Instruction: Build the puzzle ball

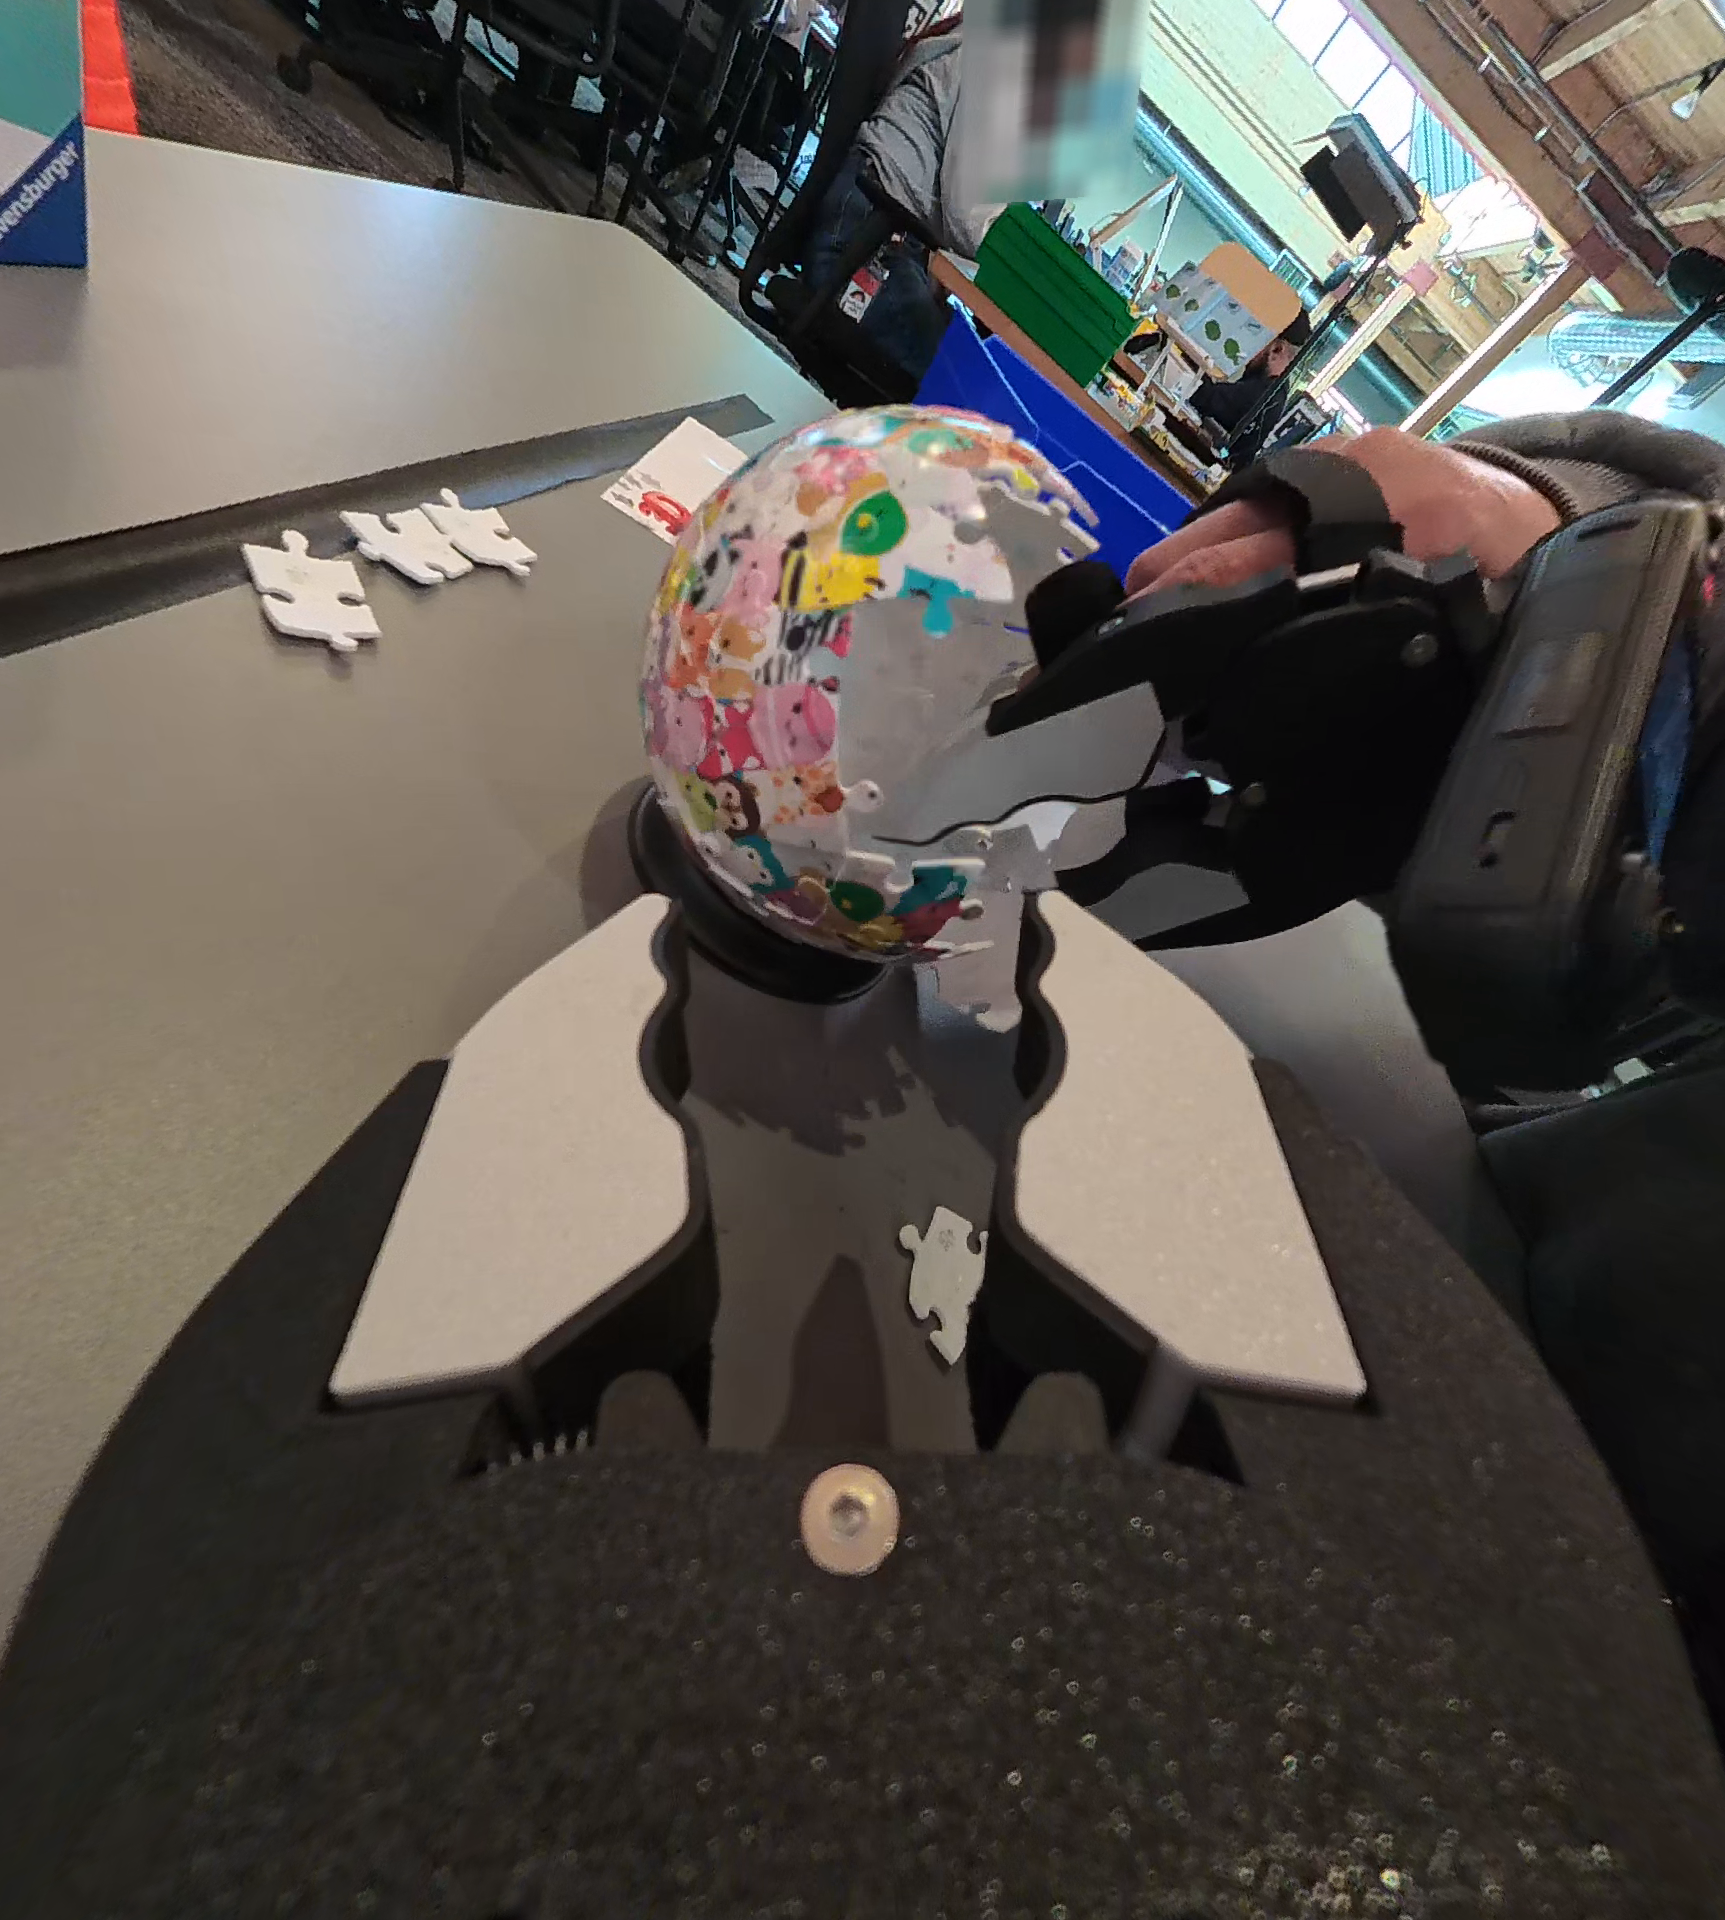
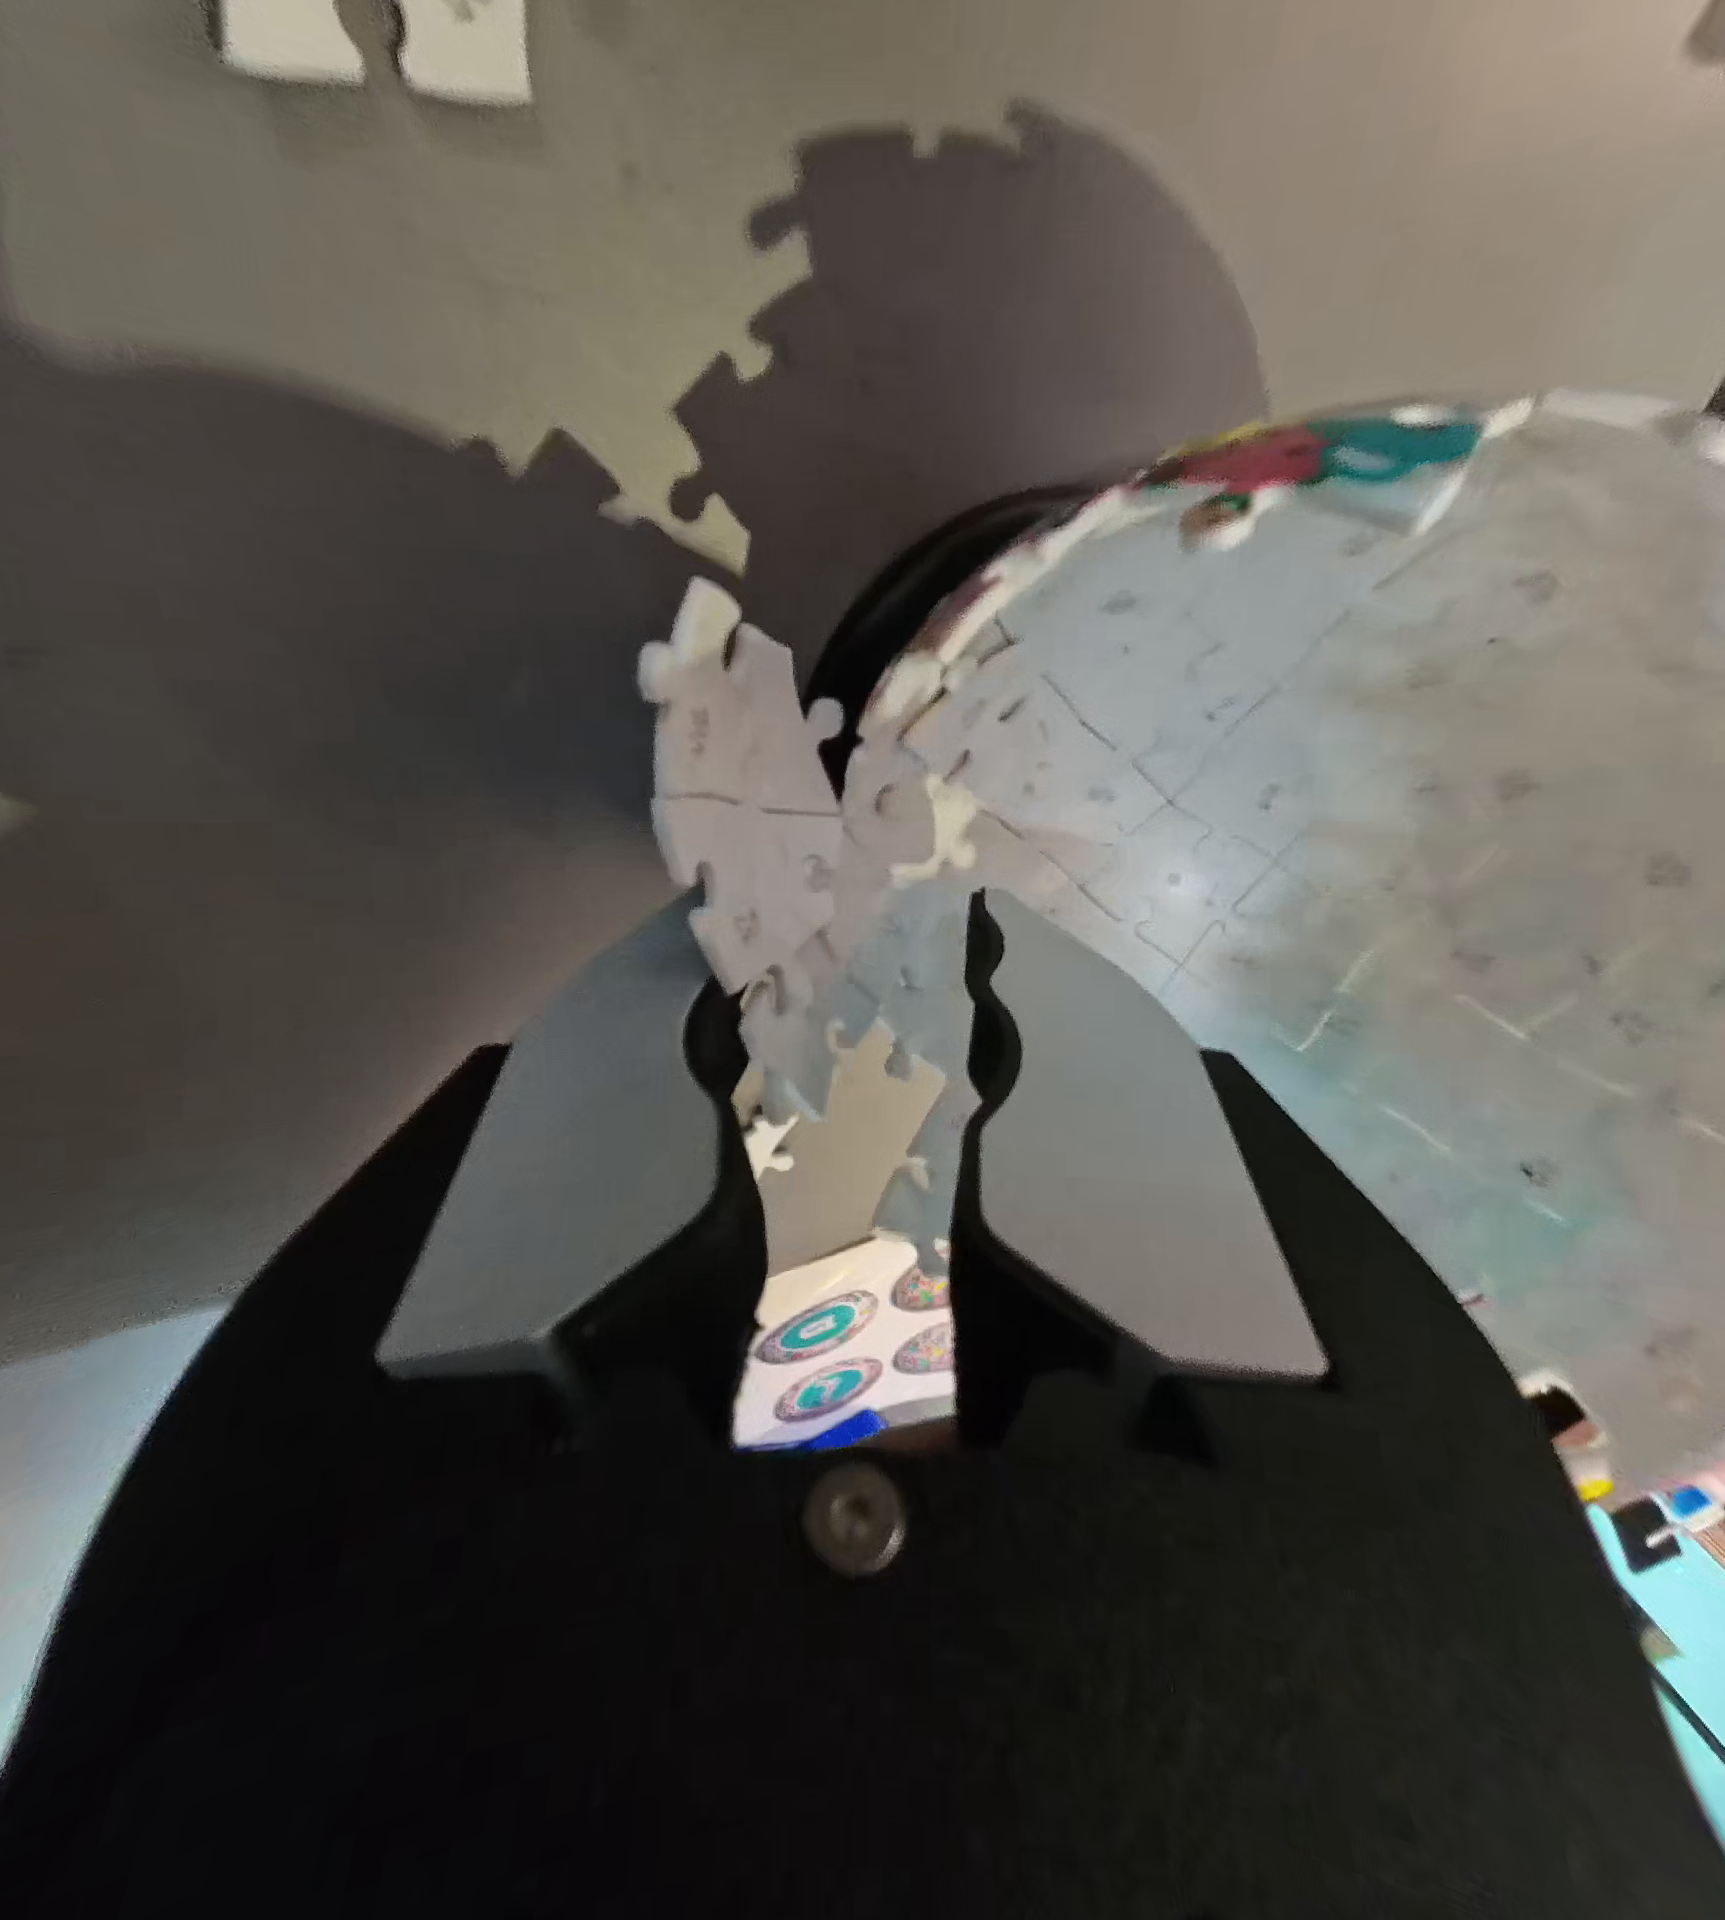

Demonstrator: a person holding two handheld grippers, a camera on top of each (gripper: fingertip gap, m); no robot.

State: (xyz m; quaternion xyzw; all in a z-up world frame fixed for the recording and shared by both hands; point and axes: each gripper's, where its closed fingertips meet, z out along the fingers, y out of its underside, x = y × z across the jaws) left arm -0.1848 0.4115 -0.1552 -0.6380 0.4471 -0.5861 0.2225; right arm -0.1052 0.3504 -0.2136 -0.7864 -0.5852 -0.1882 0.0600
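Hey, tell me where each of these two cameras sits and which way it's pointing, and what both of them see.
Left wrist view: on the left gripper, low over the grey table, facing the puzzle ball on its black stand; own open fingers show, plus the right gripper and the hand holding it.
Right wrist view: on the right gripper, very close, facing the puzzle ball's open white inside; only its own fingers show.
Shared: puzzle ball, black stand, table.

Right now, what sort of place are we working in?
Probably a shared workshop or lab: a long grey table, stacked green plastic bins beside a blue bin, exposed silver ductwork and timber ceiling beams.
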